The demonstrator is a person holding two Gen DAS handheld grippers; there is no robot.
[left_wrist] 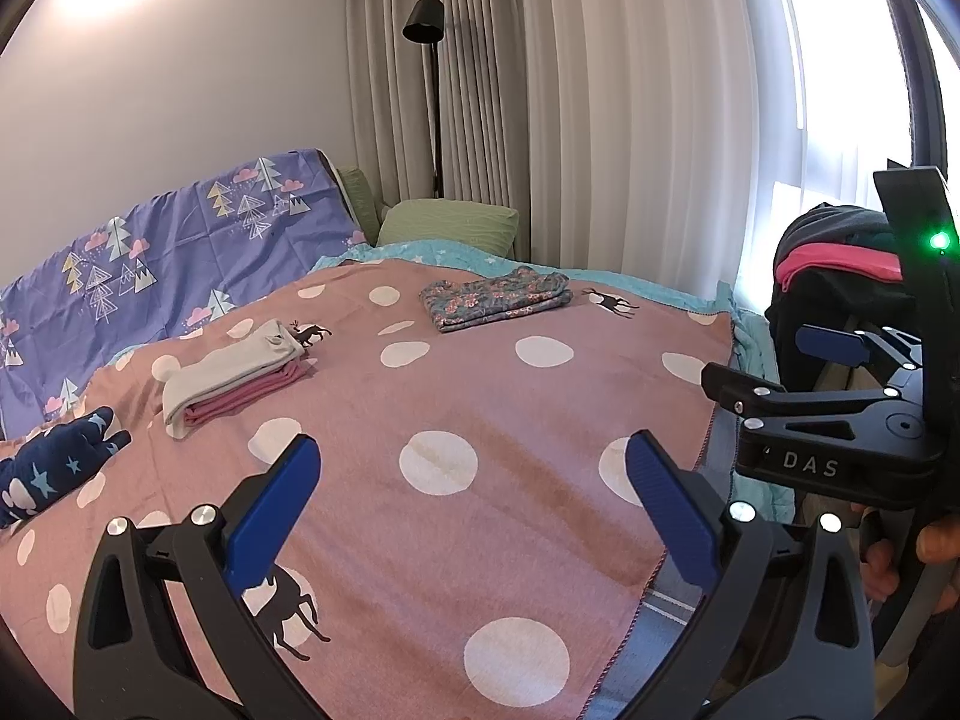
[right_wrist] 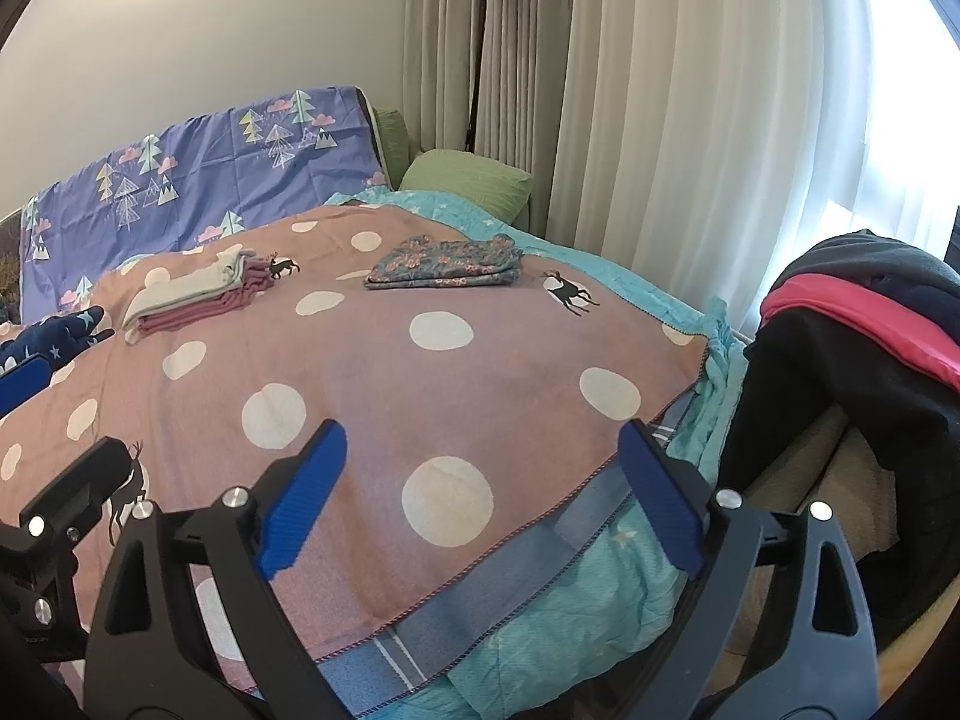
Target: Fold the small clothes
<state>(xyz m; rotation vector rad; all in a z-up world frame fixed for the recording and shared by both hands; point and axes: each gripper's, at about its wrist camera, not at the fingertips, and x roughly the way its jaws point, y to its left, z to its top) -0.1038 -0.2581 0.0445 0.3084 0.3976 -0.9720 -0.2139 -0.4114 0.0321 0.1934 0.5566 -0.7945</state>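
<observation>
A folded grey garment lies on folded pink ones in a stack point(left_wrist: 234, 372) point(right_wrist: 192, 300) at the left of the pink dotted blanket point(left_wrist: 480, 396) point(right_wrist: 384, 360). A folded floral garment point(left_wrist: 495, 297) point(right_wrist: 444, 264) rests farther back. A heap of dark and pink clothes point(left_wrist: 834, 264) point(right_wrist: 870, 324) sits on a chair at the right. My left gripper point(left_wrist: 474, 480) hovers open over the blanket, empty. My right gripper point(right_wrist: 483, 468) is open above the blanket's near edge, holding nothing; it also shows in the left wrist view point(left_wrist: 786, 360), held by a hand point(left_wrist: 936, 546).
A navy star-print plush point(left_wrist: 54, 474) point(right_wrist: 54, 330) lies at the left edge. A purple tree-print sheet point(left_wrist: 150, 252) covers the headboard, with green pillows point(left_wrist: 450, 222) point(right_wrist: 468, 180) behind. A black floor lamp point(left_wrist: 429, 24) stands by the curtains. A teal quilt point(right_wrist: 570, 618) hangs below the blanket.
</observation>
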